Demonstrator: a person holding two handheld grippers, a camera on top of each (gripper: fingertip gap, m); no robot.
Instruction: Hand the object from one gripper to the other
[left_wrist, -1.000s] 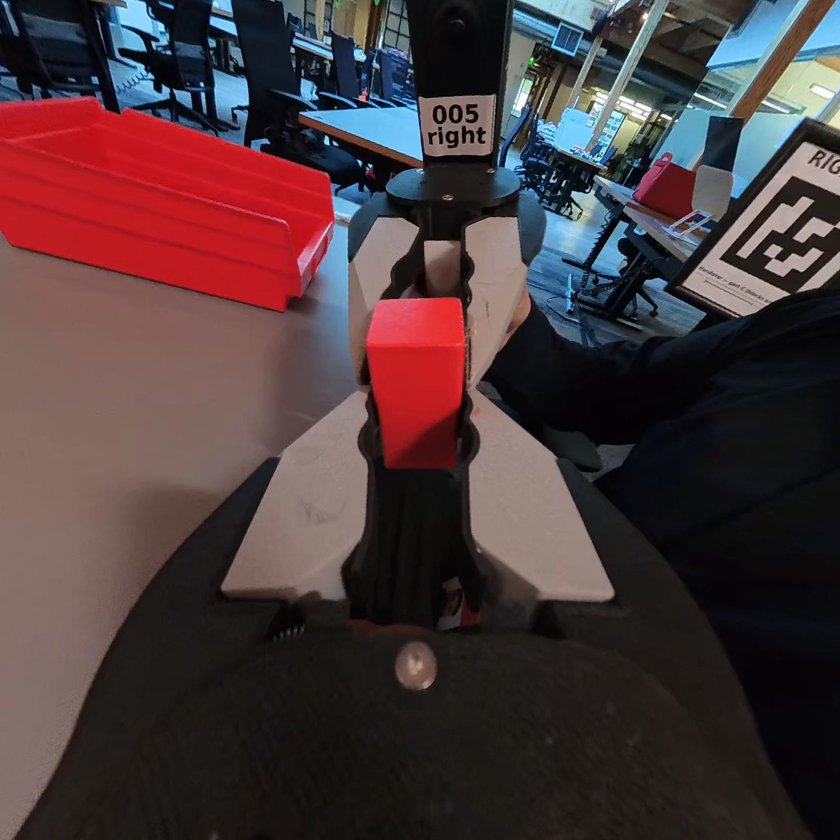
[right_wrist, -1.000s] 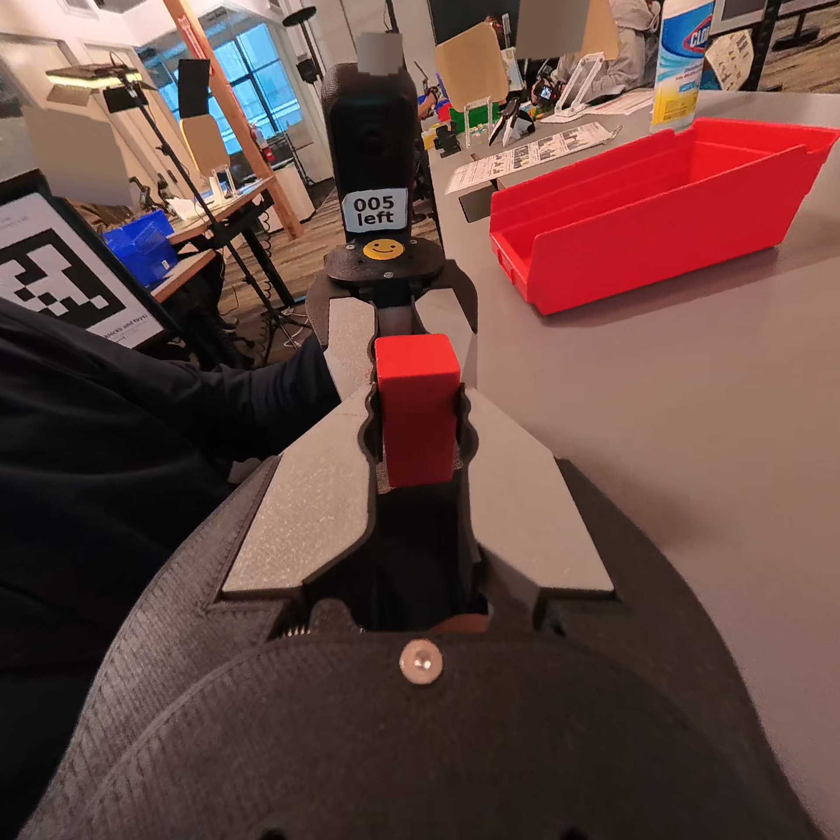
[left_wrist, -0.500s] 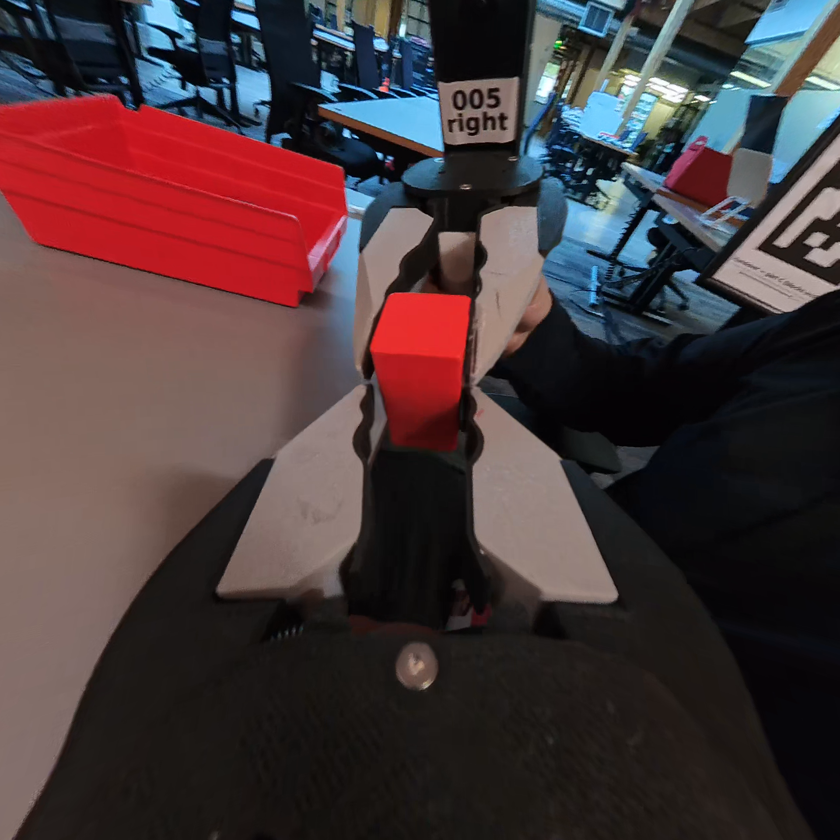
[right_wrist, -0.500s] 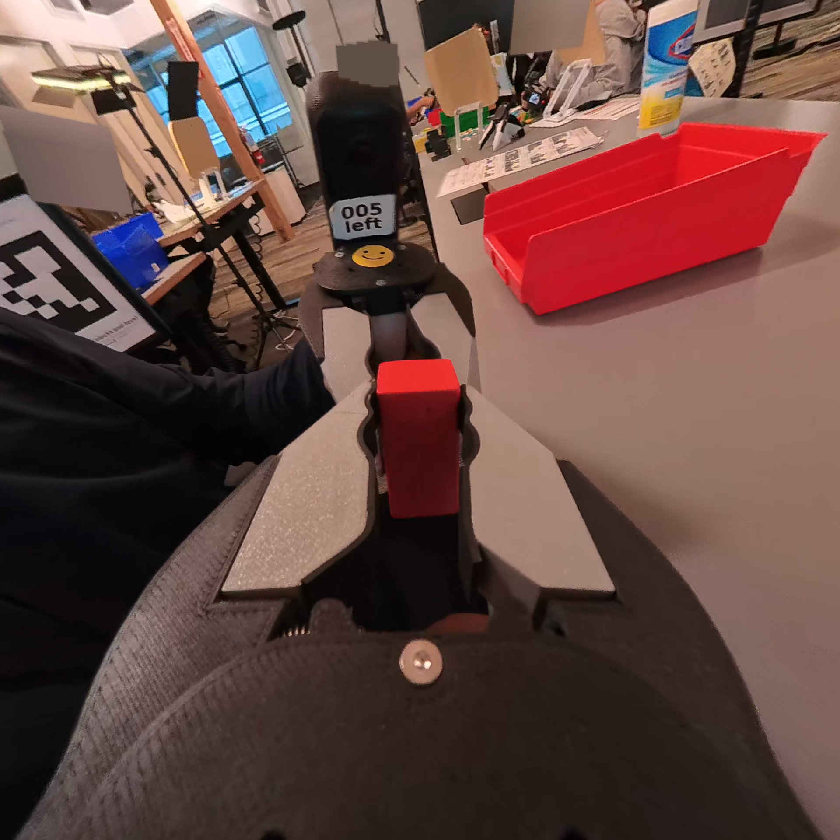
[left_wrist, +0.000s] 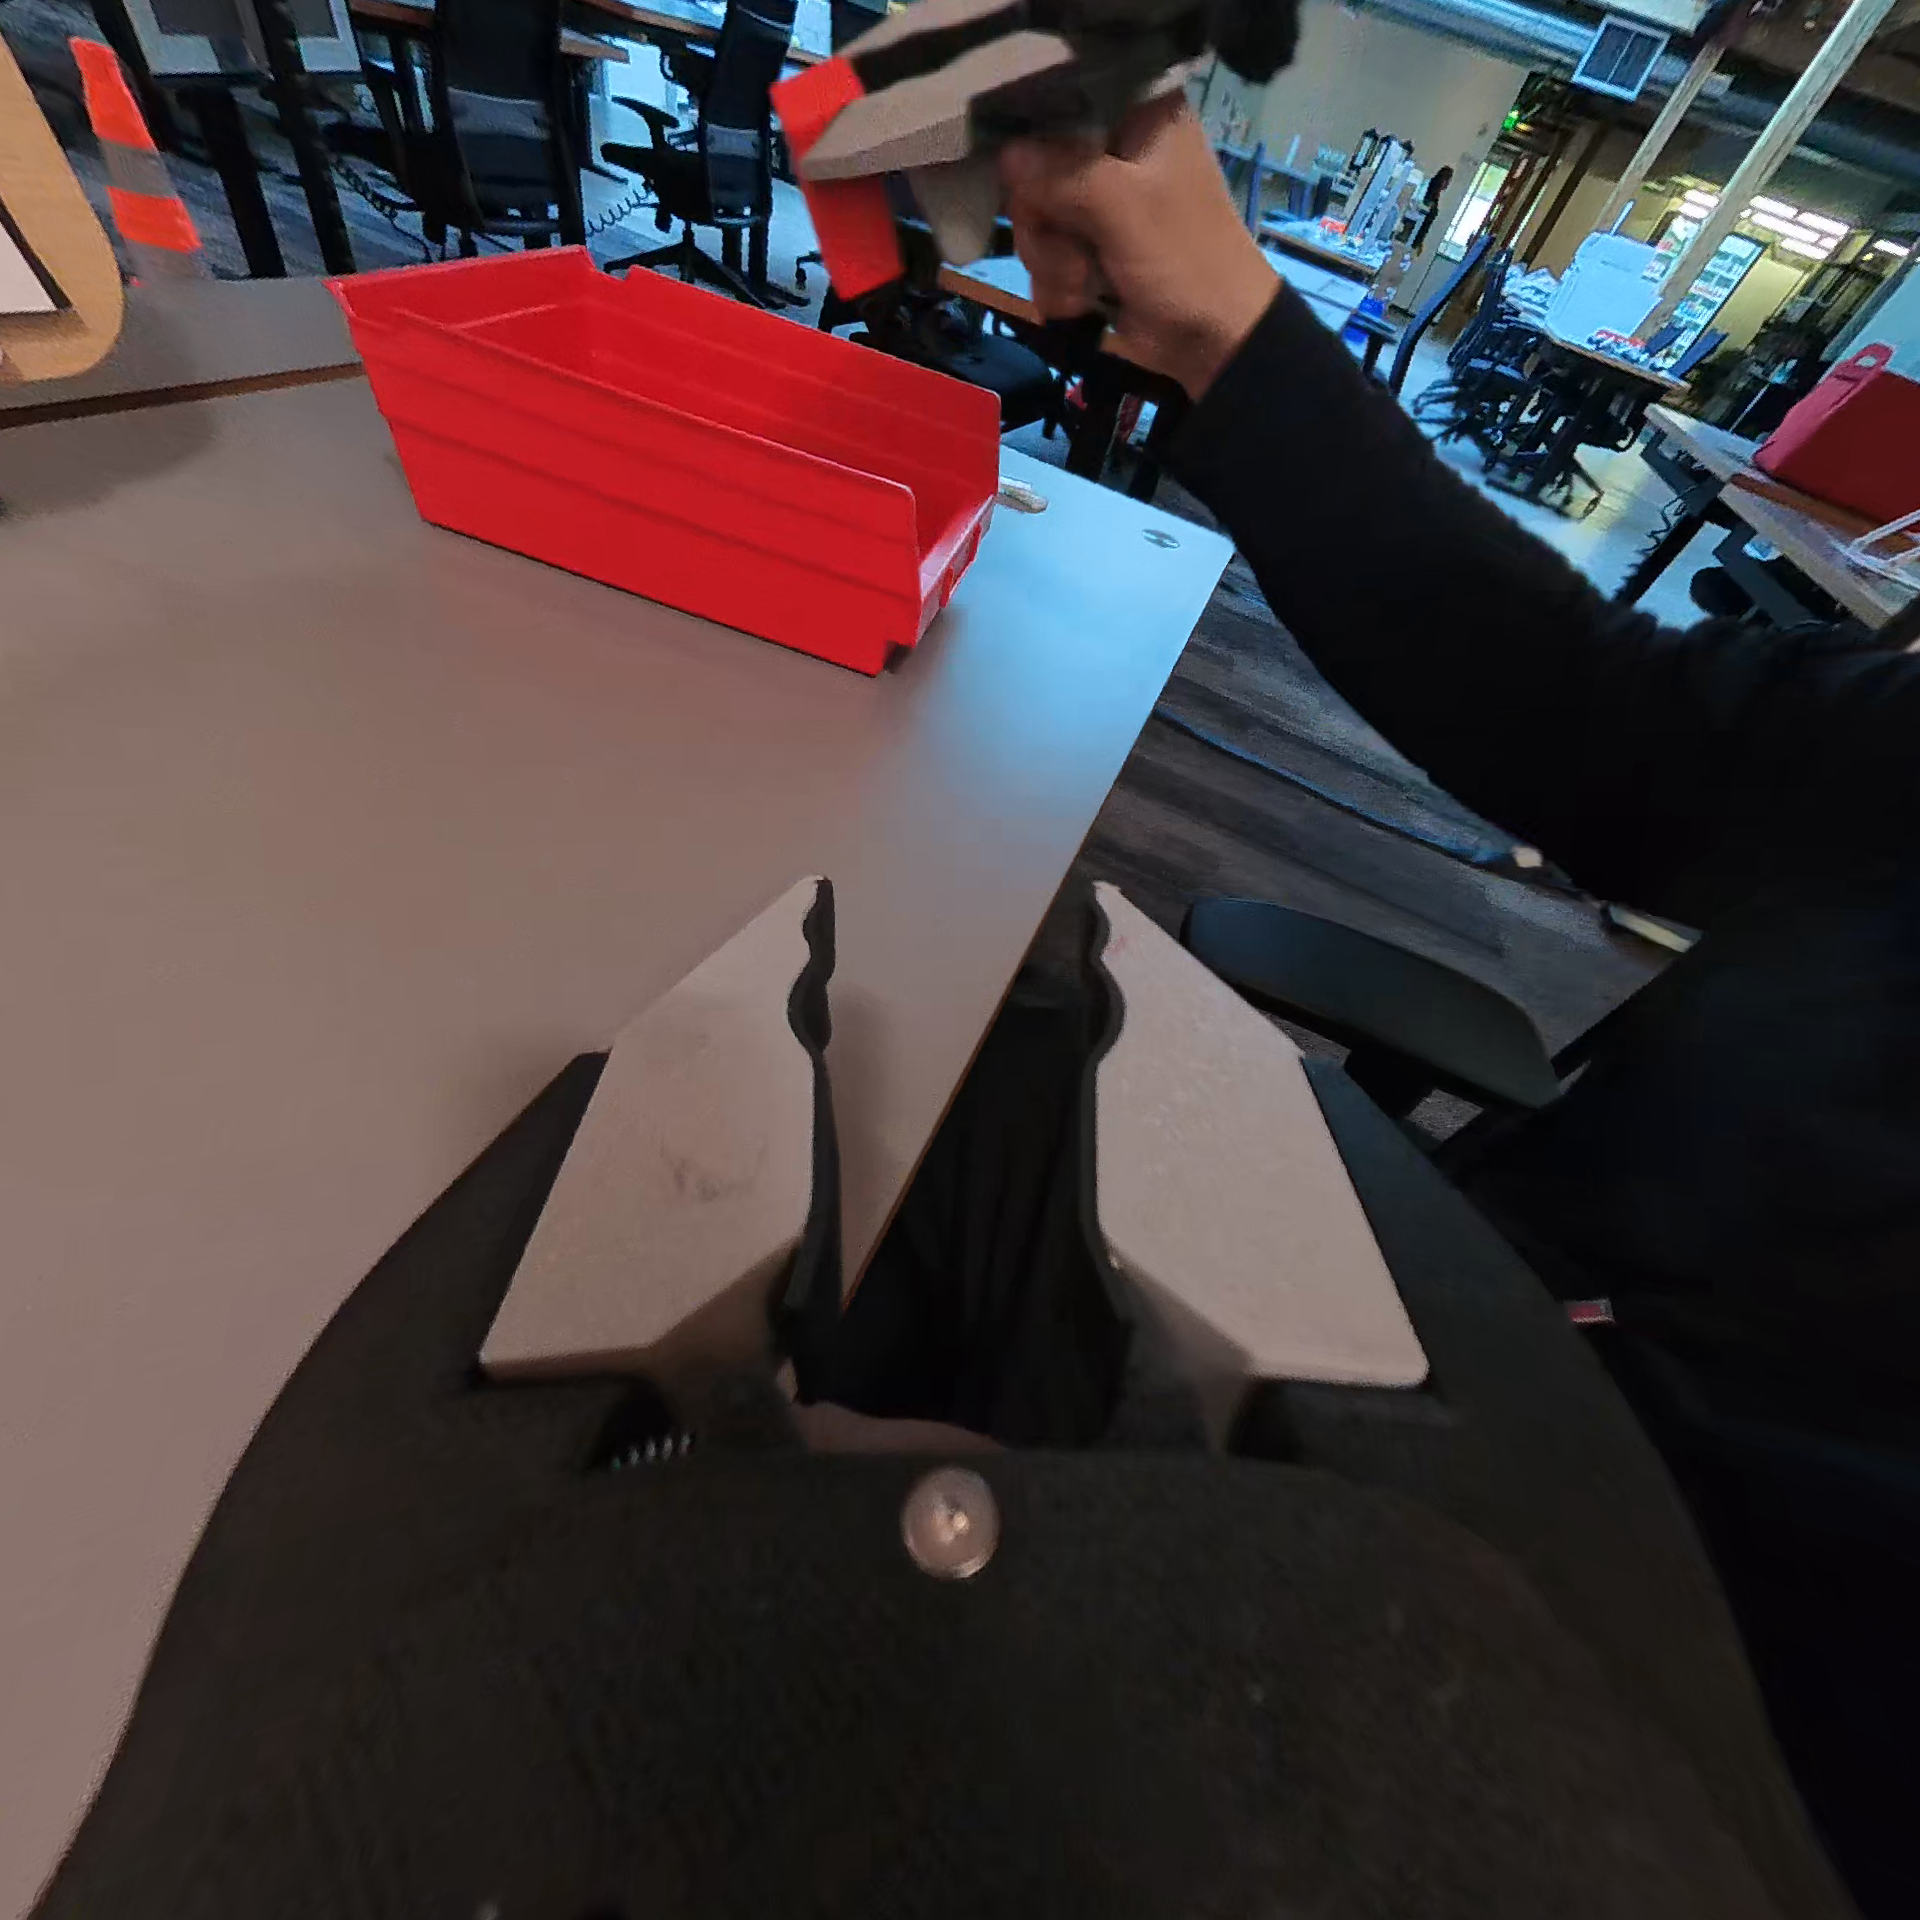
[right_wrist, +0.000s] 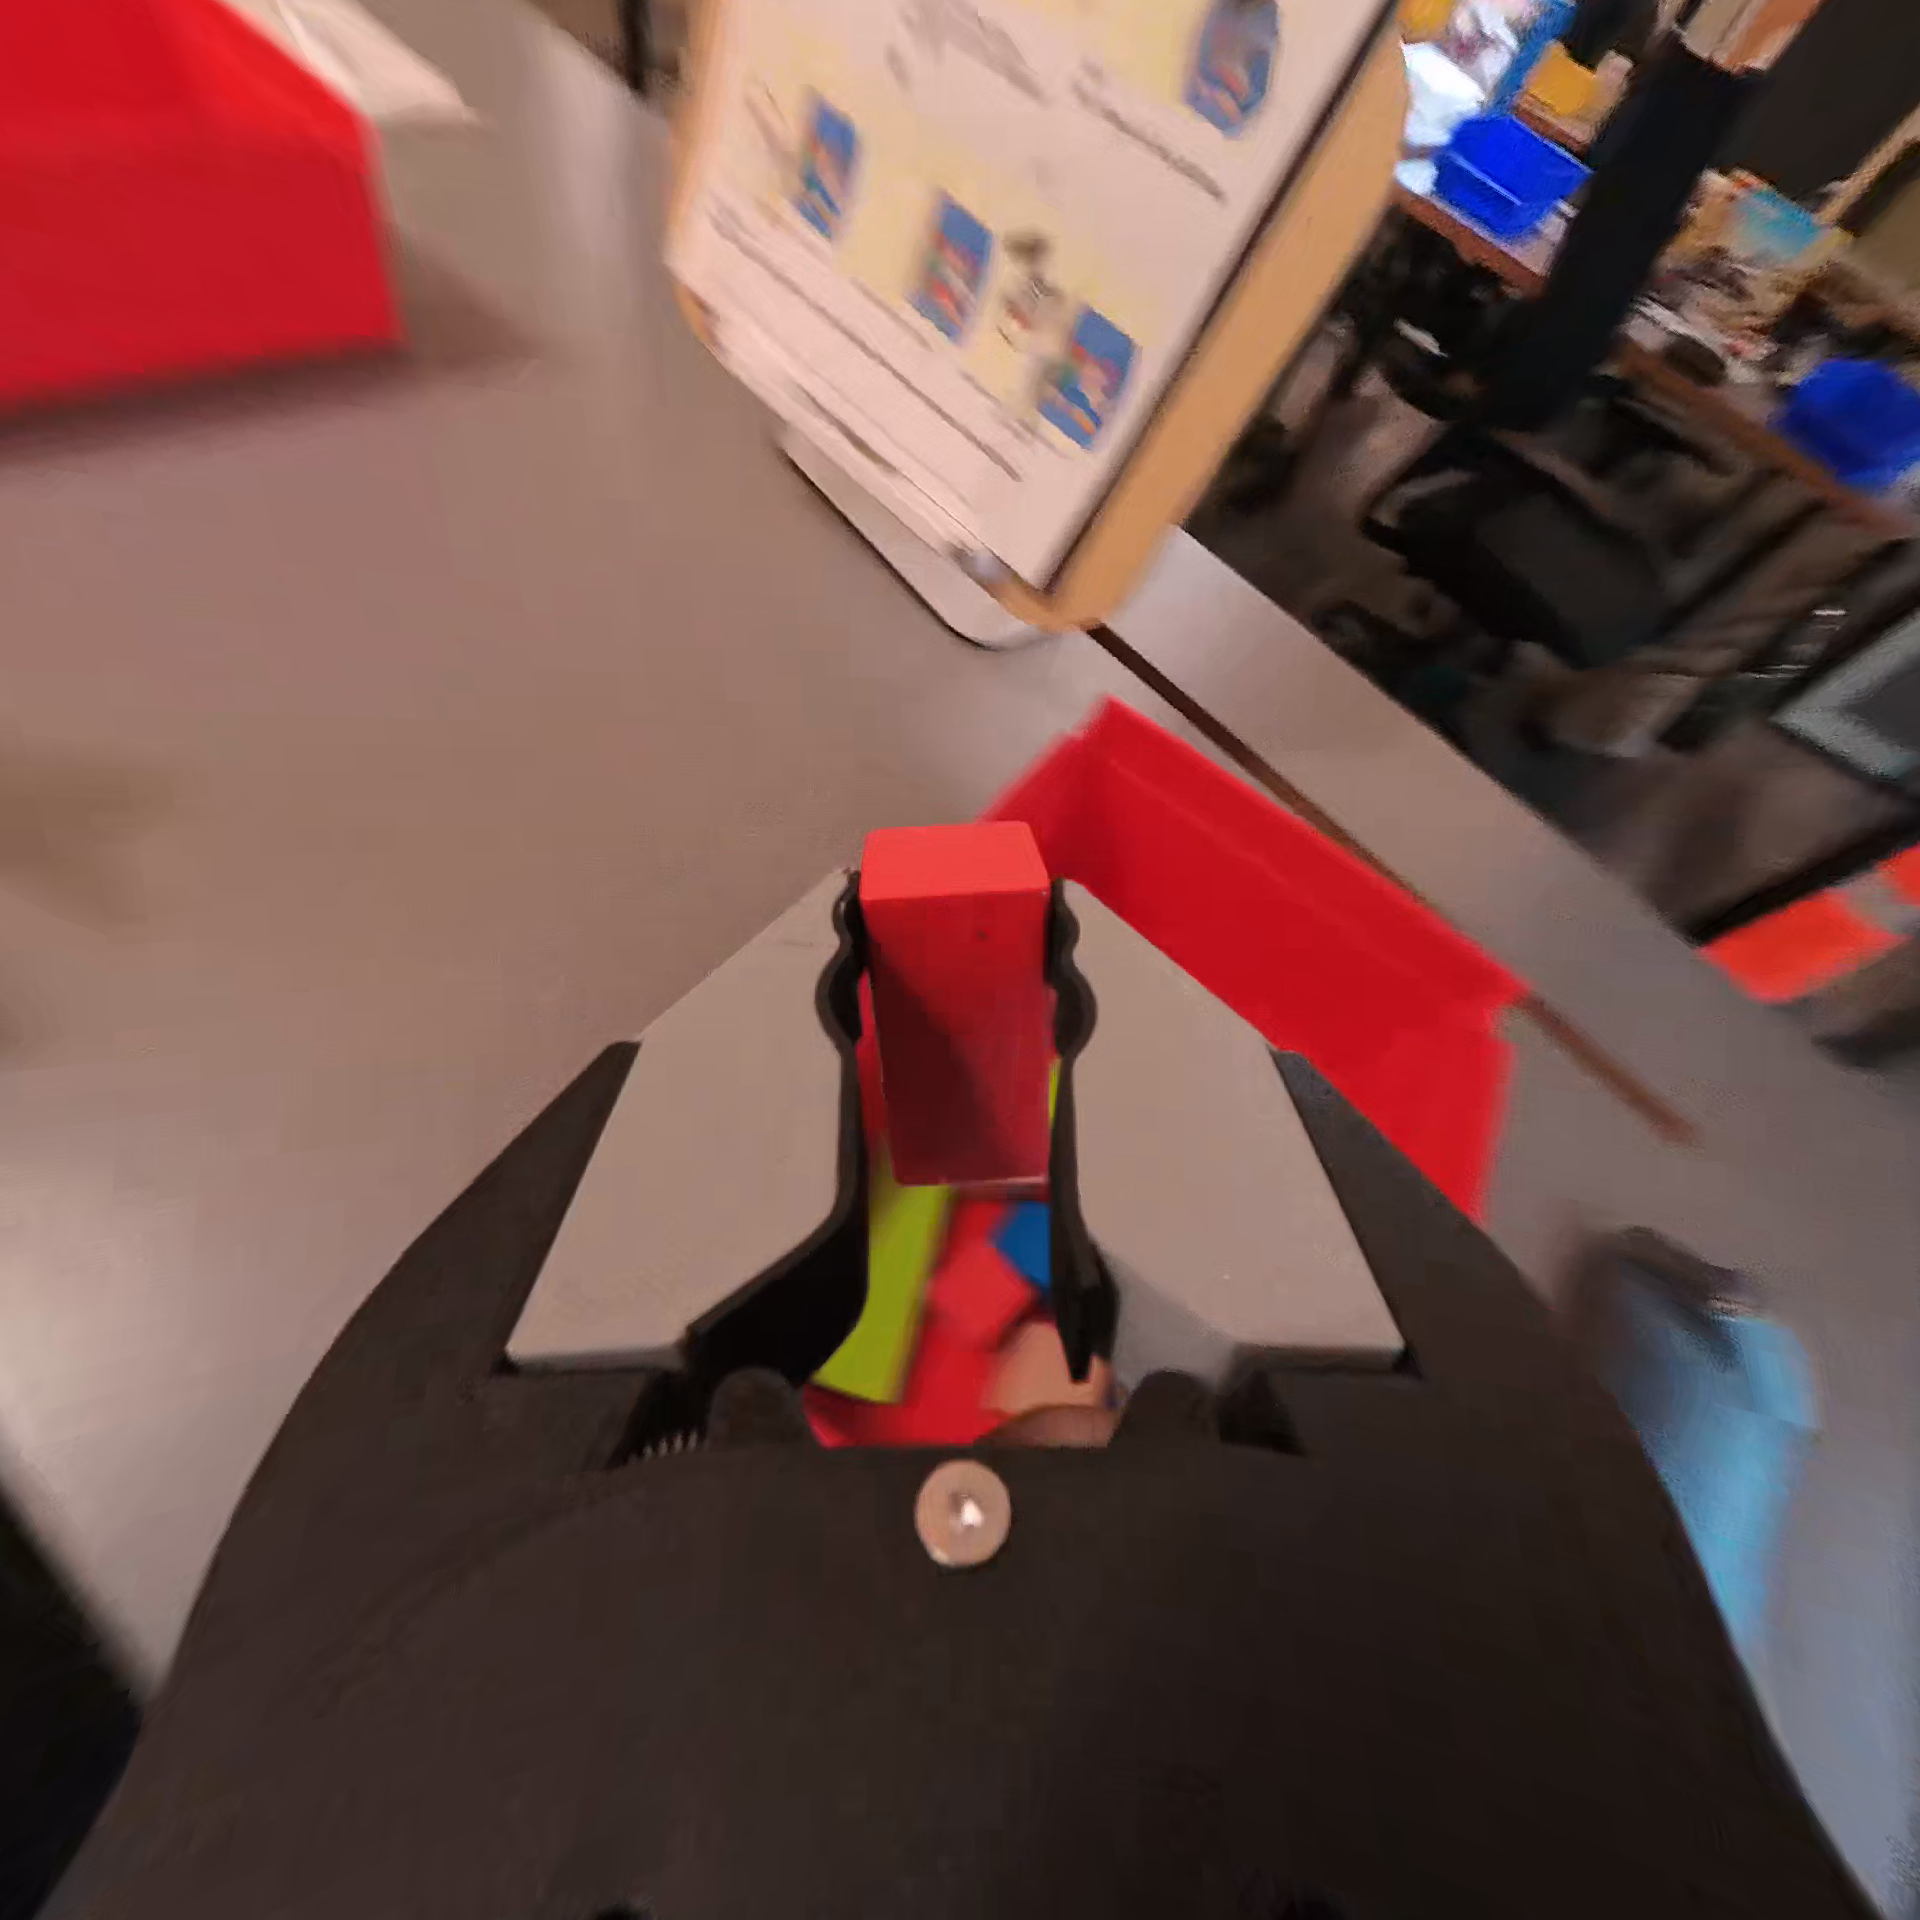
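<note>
Red block (right_wrist: 961, 997) is clamped in our right tongs (right_wrist: 956, 914), raised above the red bin (left_wrist: 675, 468) on the table (left_wrist: 312, 831). Our left tongs (left_wrist: 961, 925) are apart, nothing between them, straddling the table's near edge, well clear of the bin. Open tabletop all round the bin.

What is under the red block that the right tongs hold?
A red bin with a green block, a blue one and red ones; the tongs cover the rest.

Bin (left_wrist: 665, 488) on table (left_wrist: 312, 831); block (left_wrist: 847, 177) above.
</note>
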